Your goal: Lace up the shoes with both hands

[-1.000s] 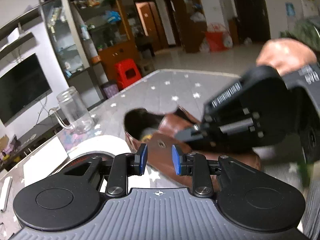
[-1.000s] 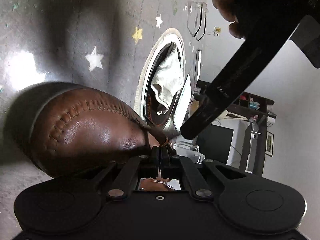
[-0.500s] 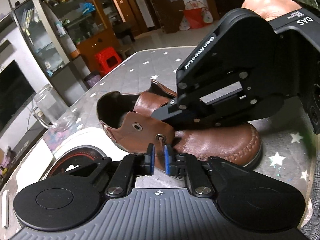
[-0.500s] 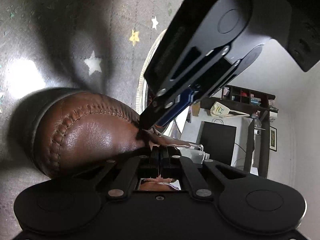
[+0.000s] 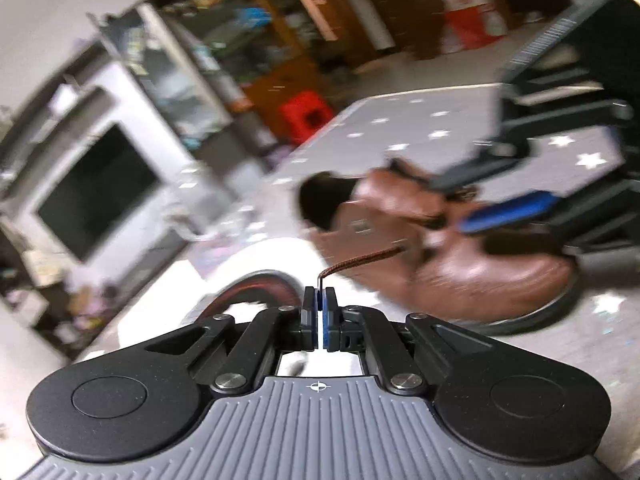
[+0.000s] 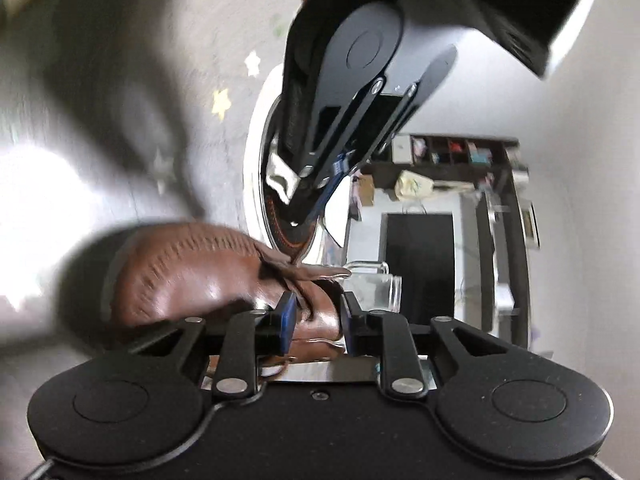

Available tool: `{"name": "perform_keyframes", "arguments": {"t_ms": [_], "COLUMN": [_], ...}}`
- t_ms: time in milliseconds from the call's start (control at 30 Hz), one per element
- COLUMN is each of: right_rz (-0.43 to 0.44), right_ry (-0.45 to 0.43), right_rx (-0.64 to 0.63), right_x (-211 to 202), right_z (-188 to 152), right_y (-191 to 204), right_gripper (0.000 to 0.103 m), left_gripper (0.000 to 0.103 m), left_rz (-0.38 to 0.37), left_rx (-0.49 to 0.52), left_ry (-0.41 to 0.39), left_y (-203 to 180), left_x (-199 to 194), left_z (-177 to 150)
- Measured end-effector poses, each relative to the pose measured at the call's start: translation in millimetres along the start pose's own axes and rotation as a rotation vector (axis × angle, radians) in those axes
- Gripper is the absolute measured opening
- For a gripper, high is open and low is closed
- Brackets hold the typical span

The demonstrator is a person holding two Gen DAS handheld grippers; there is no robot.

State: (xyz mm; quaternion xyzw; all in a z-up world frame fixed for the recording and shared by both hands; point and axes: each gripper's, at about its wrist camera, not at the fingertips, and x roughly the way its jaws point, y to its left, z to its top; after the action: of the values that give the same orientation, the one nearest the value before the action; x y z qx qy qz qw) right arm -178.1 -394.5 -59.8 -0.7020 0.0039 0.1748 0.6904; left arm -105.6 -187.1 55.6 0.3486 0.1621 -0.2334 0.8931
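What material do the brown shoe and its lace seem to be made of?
The shoe looks like smooth, polished brown leather, judging by glossy highlights and a stitched toe seam. The lace, clamped in the left tongs, looks like braided textile cord with a woven texture; the fibre is unclear.

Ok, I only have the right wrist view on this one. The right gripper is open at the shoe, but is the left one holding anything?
Observer: Yes. The left gripper is shut on the tip of the lace.
Operator: Where does the lace go from there?
Observer: It runs almost straight from the pads to the side flap of the shoe, so it looks taut.
Operator: Is my right gripper on that stretch?
Observer: No. In the left wrist view the right gripper sits higher, over the shoe's tongue, apart from that stretch.
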Motion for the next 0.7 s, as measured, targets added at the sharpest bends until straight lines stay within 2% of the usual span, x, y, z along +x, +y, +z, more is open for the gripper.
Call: {"name": "perform_keyframes", "arguments": {"t_ms": [133,333,500,600,700], "right_rz": [0.010,-0.006,0.003,0.011,0.017], "right_ry": [0.047,0.093,0.106,0.105,0.098], "right_rx": [0.087,0.123,0.176,0.211,0.259], "right_x": [-4,-10,-13,-10,-9], "right_z": [9,14,10,7,3], "right_y": [7,16,21,18,13], "right_gripper": [0.025,0.025,0.025,0.025,0.025], "left_gripper": [0.003,0.003,0.003,0.003,0.008], "left_rz": [0.080,0.182,0.195,0.126,0.109], "left_rx": [-0.017,-0.013,-0.048,-0.107,-0.168], "left_ry": [0.013,0.017,0.062,0.113,0.145], "left_y": [9,13,26,34,37], "left_x": [-13,-28,-31,-24,-18], "left_z": [-8,-10,-22,-28,-39]}}
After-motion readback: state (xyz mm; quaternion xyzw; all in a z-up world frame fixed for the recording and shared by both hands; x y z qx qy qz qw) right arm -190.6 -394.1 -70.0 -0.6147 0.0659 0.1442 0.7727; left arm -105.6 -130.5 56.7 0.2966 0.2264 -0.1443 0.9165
